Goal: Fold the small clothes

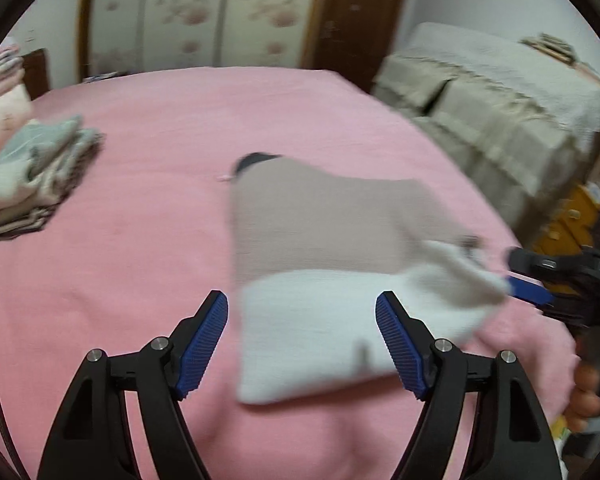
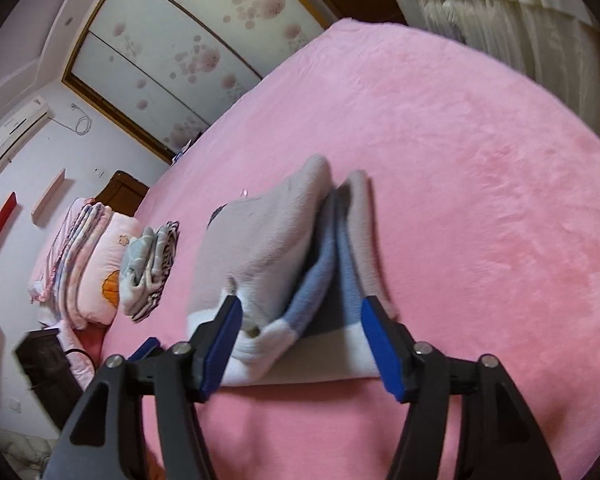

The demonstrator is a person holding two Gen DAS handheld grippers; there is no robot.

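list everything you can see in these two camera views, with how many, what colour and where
garment: one, beige and white with blue inside, folded mid-bed
bed cover: one, pink, under everything
folded clothes stack: one, grey-green and striped, far left of bed
bedding pile: one, pink, by headboard
wardrobe doors: white, pink flowers, far wall
air conditioner: one, white, on wall
covered sofa: one, beige, right of bed
left hand-held gripper: black, blue pads, open over garment
right hand-held gripper: same, open at garment's edge
hand: one, on right gripper's handle
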